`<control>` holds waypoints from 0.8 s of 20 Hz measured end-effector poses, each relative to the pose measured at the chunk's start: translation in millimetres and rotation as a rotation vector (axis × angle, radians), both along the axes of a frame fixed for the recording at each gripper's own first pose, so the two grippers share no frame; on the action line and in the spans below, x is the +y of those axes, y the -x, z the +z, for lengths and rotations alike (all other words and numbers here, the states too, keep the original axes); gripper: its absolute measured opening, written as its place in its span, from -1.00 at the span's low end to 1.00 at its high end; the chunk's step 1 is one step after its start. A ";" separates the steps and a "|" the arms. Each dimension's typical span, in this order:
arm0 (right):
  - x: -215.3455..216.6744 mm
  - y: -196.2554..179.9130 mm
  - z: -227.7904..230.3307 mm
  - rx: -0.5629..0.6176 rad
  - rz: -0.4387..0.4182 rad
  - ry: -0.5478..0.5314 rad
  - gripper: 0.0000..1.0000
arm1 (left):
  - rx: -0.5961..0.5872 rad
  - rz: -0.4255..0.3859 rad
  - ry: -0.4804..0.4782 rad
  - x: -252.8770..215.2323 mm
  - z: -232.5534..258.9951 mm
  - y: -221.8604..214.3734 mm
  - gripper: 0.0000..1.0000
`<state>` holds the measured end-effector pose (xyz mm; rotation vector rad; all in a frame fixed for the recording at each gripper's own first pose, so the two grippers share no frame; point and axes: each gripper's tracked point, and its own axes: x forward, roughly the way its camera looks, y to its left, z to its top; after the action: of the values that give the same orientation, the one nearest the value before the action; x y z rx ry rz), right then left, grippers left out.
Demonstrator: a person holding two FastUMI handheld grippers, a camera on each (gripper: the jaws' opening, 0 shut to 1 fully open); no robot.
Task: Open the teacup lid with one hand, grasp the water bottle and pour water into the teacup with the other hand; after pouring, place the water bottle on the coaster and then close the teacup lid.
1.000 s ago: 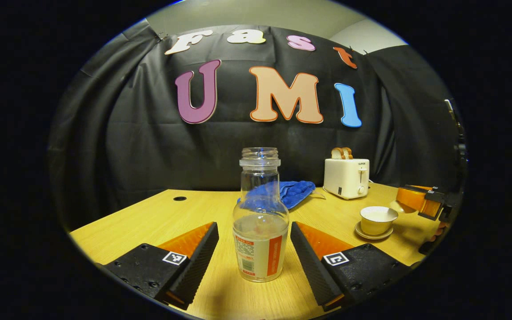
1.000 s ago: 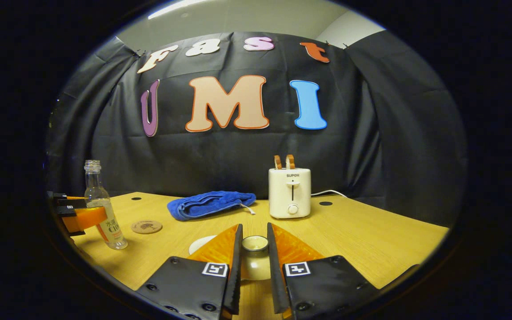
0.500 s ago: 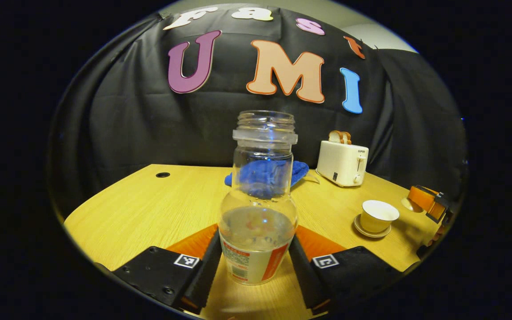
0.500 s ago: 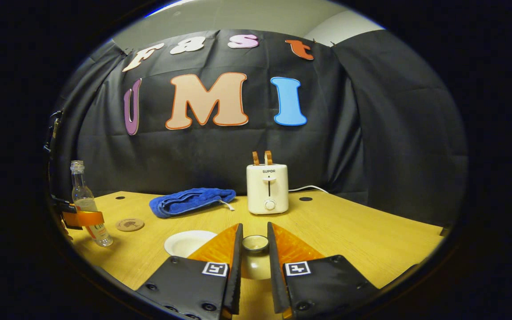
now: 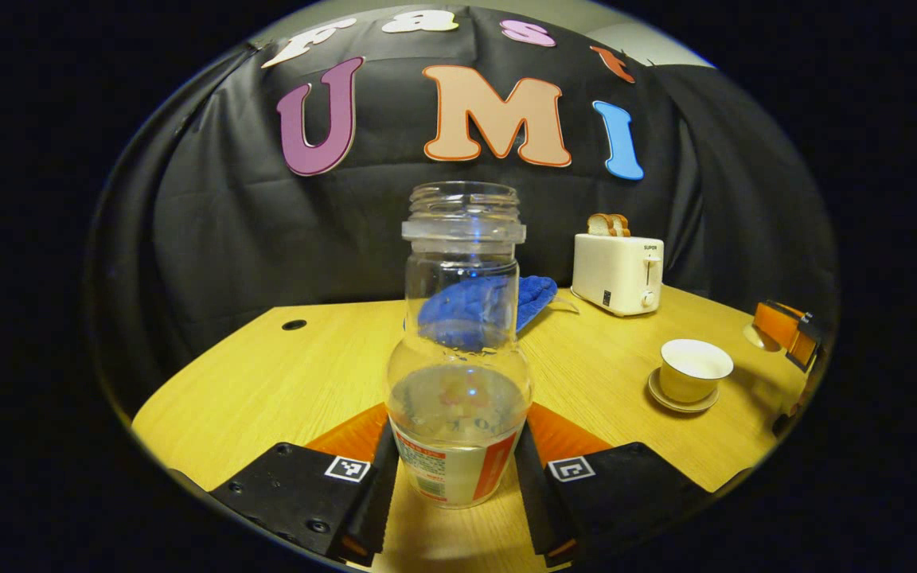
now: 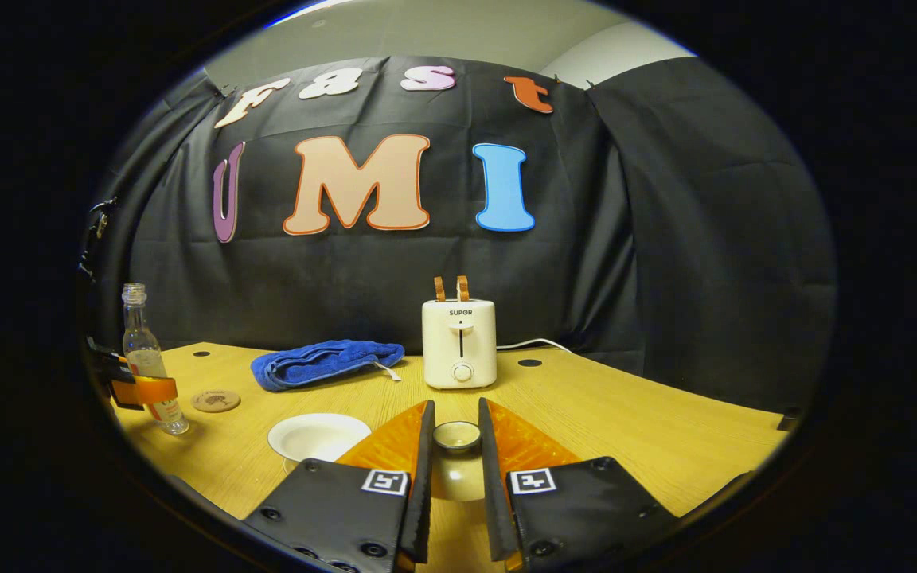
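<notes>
A clear glass water bottle [image 5: 458, 398] with no cap, holding a little water, stands upright between the black pads of my left gripper [image 5: 453, 446], which is shut on its base. The same bottle [image 6: 146, 362] and the left gripper [image 6: 134, 390] appear at the far left of the right gripper view. The open teacup [image 5: 696, 368] rests on its saucer [image 5: 677, 400] to the right. My right gripper [image 6: 455, 410] is shut on the knob of the teacup lid [image 6: 457, 436], held right of the cup [image 6: 319, 435]. A round cork coaster [image 6: 216, 400] lies near the bottle.
A white toaster [image 6: 458, 344] with bread slices stands at the back of the wooden table [image 6: 626, 430], its cord trailing right. A folded blue towel [image 6: 323, 362] lies left of the toaster. The right gripper [image 5: 785, 328] with the lid is at the left gripper view's right edge.
My left gripper moved in and shut on the bottle's base. My right gripper carried the lid farther off to the right of the cup, so the open cup now shows fully.
</notes>
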<state>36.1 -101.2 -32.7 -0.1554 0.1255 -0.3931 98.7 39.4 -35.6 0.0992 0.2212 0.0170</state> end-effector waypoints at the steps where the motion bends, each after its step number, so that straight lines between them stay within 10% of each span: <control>1: -0.2 -0.3 -0.9 0.001 0.004 -0.003 -0.35 | -0.005 -0.002 -0.051 -0.9 5.0 -3.2 0.29; 16: -3.3 -3.4 -1.5 0.028 0.108 -0.032 -0.36 | 0.004 -0.117 -0.941 -54.0 23.9 -44.9 0.31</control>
<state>39.5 -104.5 -34.2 -0.1350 0.1501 -0.2813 143.6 -14.6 -11.7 1.0496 0.1957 0.0027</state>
